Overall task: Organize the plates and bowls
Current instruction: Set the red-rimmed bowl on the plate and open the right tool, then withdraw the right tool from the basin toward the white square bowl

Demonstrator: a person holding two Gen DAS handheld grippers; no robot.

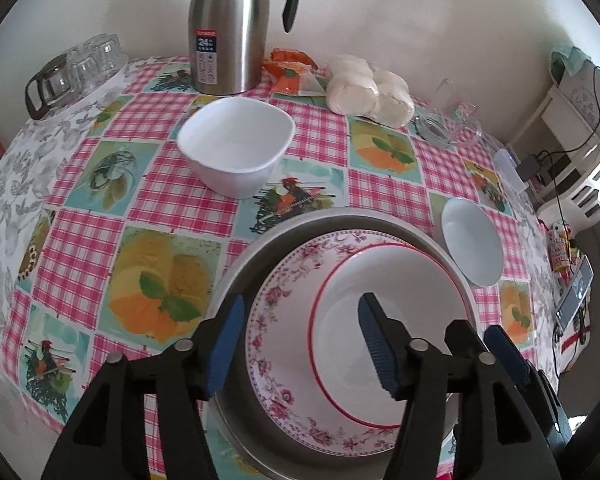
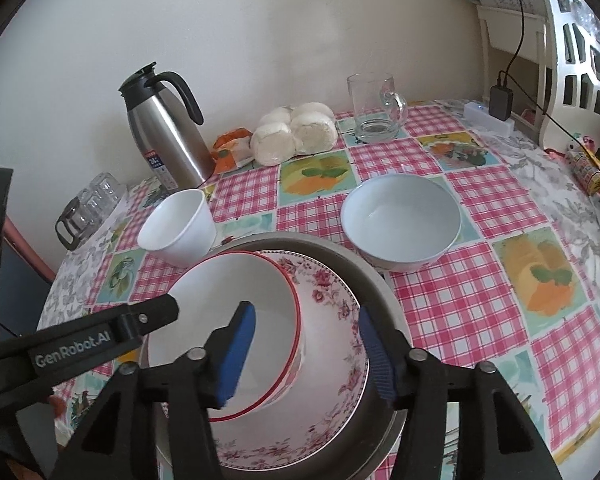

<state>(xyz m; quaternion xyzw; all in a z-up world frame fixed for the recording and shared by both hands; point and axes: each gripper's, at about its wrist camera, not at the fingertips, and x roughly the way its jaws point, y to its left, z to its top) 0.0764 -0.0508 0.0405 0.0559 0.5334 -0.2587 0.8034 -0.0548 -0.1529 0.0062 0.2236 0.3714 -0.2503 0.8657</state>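
- A metal tray sits on the checked tablecloth at the near edge of the table, and a floral-rimmed plate lies inside it.
- A red-rimmed white bowl stands on the floral plate, toward its right side in the left wrist view.
- The left gripper hovers over this stack with its blue pads spread wide; one pad hangs above the tray's left rim, the other above the inside of the red-rimmed bowl, and nothing is held between them.
- The right gripper is also spread, its left pad over the inside of the red-rimmed bowl and its right pad over the floral plate's outer edge; whether either pad touches the bowl wall cannot be told.
- A square white bowl stands alone farther back on the cloth, well apart from the tray.
- A round pale bowl stands just beyond the tray's right rim.
- Behind them stand a steel thermos jug, a bag of white buns, an orange packet and a glass mug.
- Upturned glasses sit at the far left edge.
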